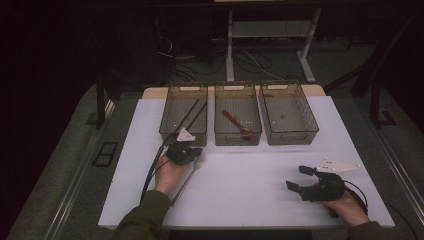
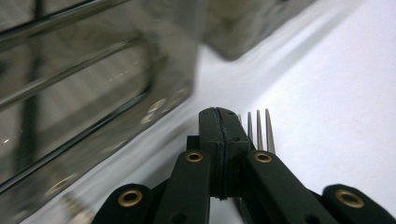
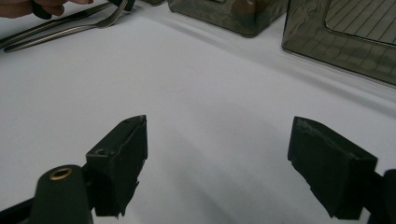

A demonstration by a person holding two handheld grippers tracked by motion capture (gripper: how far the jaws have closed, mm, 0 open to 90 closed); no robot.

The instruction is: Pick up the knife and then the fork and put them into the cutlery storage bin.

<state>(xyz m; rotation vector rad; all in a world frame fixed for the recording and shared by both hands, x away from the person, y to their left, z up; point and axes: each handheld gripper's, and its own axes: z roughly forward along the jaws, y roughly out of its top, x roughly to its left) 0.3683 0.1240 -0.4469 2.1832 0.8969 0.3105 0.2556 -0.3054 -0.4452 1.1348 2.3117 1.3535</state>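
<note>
A metal fork (image 1: 186,179) lies on the white table (image 1: 250,195), its tines (image 2: 258,130) just beyond and right of my left gripper's tip. My left gripper (image 1: 190,151) (image 2: 218,114) is shut, its jaws pressed flat together with nothing visible between them, close in front of the left bin (image 1: 167,120) (image 2: 93,93). My right gripper (image 1: 298,178) (image 3: 217,140) stands open low over bare table at the front right, holding nothing. The fork (image 3: 70,28) and the other hand (image 3: 28,7) lie far off in the right gripper view.
Three translucent grey bins stand in a row at the back. The left one holds black chopsticks (image 1: 192,114), the middle bin (image 1: 237,138) a brown wooden spoon (image 1: 236,122), and the right bin (image 1: 290,136) looks empty. A cable trails from each gripper.
</note>
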